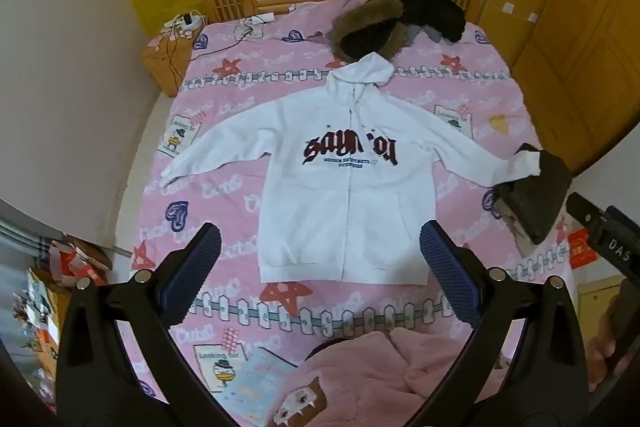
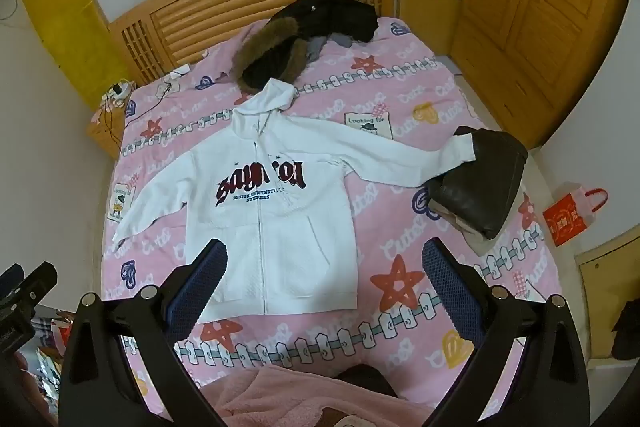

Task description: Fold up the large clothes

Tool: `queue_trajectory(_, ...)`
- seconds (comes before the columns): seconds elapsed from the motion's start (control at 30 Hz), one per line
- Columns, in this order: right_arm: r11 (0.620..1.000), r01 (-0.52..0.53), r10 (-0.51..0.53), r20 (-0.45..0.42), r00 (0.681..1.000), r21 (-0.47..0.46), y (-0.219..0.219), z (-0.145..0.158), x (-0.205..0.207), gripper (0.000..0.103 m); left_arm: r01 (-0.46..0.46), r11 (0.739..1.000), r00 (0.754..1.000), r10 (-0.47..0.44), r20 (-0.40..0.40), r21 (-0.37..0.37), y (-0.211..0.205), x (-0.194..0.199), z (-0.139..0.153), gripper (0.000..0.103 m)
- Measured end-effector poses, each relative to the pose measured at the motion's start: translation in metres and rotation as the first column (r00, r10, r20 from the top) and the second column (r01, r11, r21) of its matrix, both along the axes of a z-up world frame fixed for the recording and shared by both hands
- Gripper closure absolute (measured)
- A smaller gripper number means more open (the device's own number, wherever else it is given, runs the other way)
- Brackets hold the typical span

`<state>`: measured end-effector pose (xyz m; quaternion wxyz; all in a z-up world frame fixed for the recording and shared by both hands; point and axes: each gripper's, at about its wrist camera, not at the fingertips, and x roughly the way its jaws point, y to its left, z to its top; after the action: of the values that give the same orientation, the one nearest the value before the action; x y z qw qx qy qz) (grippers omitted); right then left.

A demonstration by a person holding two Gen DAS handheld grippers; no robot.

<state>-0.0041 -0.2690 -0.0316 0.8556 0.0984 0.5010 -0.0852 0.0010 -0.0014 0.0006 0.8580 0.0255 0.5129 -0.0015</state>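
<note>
White zip hoodie with red lettering (image 1: 344, 183) flat on pink patterned bed (image 1: 224, 99). Left gripper (image 1: 320, 247), right gripper (image 2: 324, 263) wide apart, empty. Red paper bag (image 2: 570, 215) clear only in right view.

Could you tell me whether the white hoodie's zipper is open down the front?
No, the white hoodie lies flat on the pink bedspread with its zipper closed from hem to collar.

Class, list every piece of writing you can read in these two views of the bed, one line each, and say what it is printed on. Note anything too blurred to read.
"Looking for": card pictures printed on the pink bedsheet.
"DAS": black device at the left-wrist view's right edge.
Large red-and-black lettering on the white hoodie: too stylised to read surely.
Small blue lines beneath it: blurred, roughly "DESIGN ... STUDIOS".
White script repeated across the bedsheet: not clearly legible.
Red bag: print unreadable.
</note>
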Motion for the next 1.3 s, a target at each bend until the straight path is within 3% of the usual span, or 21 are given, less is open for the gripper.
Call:
queue_trajectory(0.27,1.0,-0.008,0.008,0.0,1.0,-0.001,0.0,0.002,0.0,0.008,-0.006,0.999,1.0,0.006,0.002,0.047,-0.005,0.003,0.004,0.006)
queue_trajectory(1.3,1.0,0.015,-0.015,-0.008,1.0,-0.003,-0.002,0.01,-0.002,0.008,-0.014,0.999,1.0,0.014,-0.002,0.032,0.003,0.0,0.0,0.006)
